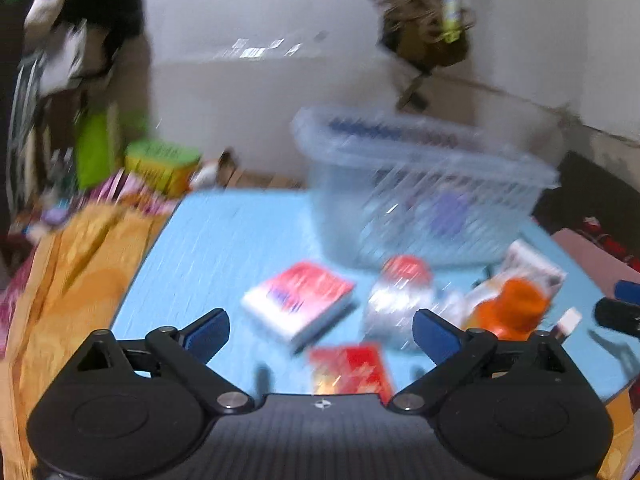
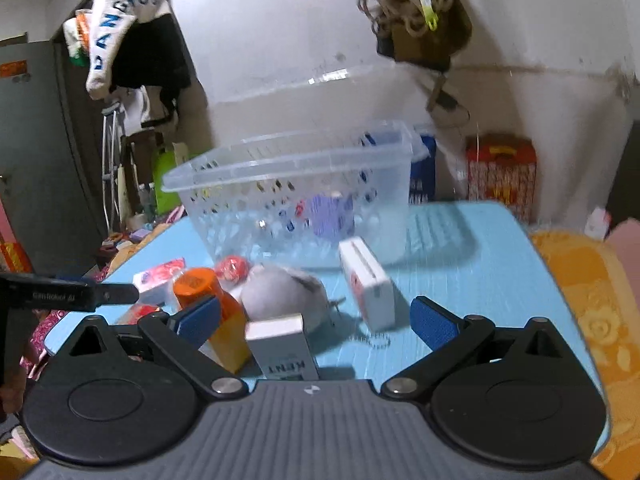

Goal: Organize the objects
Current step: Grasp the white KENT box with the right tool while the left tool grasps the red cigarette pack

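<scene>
I hold the left gripper (image 1: 320,332) and right gripper (image 2: 316,320) spread, empty, above clutter before the clear basket (image 2: 280,176).

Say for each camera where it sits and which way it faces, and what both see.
Left wrist: on the left gripper, low over the blue table, facing the clear basket; its open fingers show.
Right wrist: on the right gripper, facing the same basket; own open fingers, left gripper at left.
Shared: basket, table, orange-capped bottle.
</scene>
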